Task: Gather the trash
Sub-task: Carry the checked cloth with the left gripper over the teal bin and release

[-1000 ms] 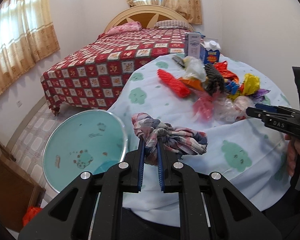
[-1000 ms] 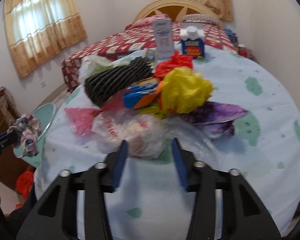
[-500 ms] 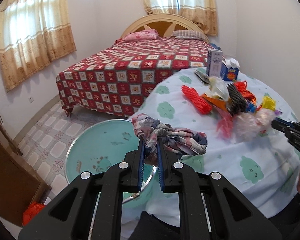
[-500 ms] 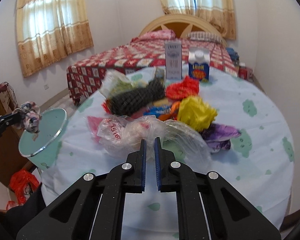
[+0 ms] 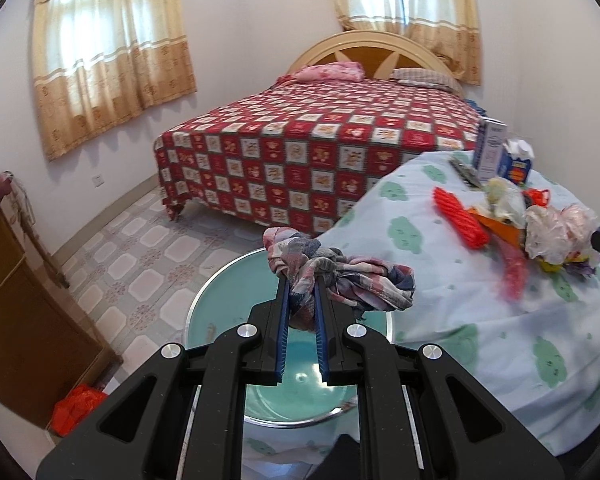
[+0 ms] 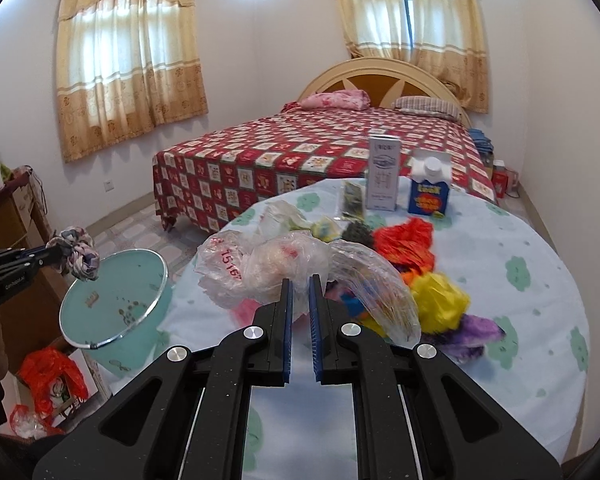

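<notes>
**Two loads held, one basin waiting: carrying trash off the table**

Foreground, left wrist view: the left gripper [image 5: 301, 292] sits at lower centre, its blue-padded jaws nearly closed on a bunched plaid rag [image 5: 340, 276]. The cloth bulges above and to the right of the pads, so the grip is on one fold only. Directly beneath and behind it lies the teal basin [image 5: 228, 320], its metal rim showing at the middle of the frame; it stands beside the table edge, on the floor side.

Foreground, right wrist view: the right gripper [image 6: 300, 296] is at lower centre, jaws closed to a narrow slit on the clear plastic bag [image 6: 284, 268], which balloons above and to both sides of the pads. How much film is actually pinched cannot be seen.

Middle distance: the rest of the trash heap [image 6: 420, 280] (orange, yellow and purple wrappers) sits on the round table with the cloud-print cloth [image 6: 520, 240], right of centre. Two cartons [image 6: 384, 176] stand at its far edge.

Background: a bed with a red checked cover [image 6: 300, 152] and curtained windows fill the upper frame.

Judged step: bringing both loads to the basin. To do it well, centre the rag over the basin opening before parting the jaws, since its loose tail hangs to the right. Lift the bag clear of the heap so that it does not drag neighbouring wrappers, then carry it leftward, towards the left middle of the right wrist view, where the basin shows.
</notes>
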Demonstrator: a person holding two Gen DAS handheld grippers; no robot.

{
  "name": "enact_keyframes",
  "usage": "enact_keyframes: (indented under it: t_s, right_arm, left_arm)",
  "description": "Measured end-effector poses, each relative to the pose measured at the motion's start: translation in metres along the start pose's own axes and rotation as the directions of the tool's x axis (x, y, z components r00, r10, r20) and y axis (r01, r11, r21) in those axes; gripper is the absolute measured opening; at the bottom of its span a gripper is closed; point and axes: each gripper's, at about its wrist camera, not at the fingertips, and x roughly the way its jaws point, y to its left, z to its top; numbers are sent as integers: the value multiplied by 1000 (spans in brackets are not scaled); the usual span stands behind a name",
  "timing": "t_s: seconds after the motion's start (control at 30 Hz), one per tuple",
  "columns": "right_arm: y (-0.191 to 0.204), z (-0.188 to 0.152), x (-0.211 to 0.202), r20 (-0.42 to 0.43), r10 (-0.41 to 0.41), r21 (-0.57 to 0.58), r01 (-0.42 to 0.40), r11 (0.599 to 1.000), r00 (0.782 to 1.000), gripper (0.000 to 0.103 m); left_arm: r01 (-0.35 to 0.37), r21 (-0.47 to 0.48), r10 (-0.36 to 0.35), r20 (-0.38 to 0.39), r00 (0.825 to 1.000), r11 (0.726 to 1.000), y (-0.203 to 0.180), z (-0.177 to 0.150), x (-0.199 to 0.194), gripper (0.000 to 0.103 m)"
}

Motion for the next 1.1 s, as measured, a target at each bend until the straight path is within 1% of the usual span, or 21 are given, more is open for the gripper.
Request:
enact_keyframes:
  t_s: [0.17, 0.5, 0.87, 1.1]
  right_arm:
    - [20, 10, 12, 3, 19, -30, -19, 999, 1000, 9]
    - [54, 26, 34, 6, 68, -80, -67, 995, 998, 9]
    - [90, 31, 58, -16, 115, -121, -117, 986, 993, 9]
    - [109, 32, 71, -35, 134, -146, -138, 980, 990, 9]
  left_arm:
    - [-32, -13, 31, -16, 999, 999, 13, 0, 9, 12]
    - [-86, -36, 85, -22, 996, 996, 36, -1, 17, 12]
    - [-129, -41, 128, -19, 992, 991, 51, -4, 19, 12]
    - [-153, -57, 151, -36, 988, 987, 63, -7, 22, 12]
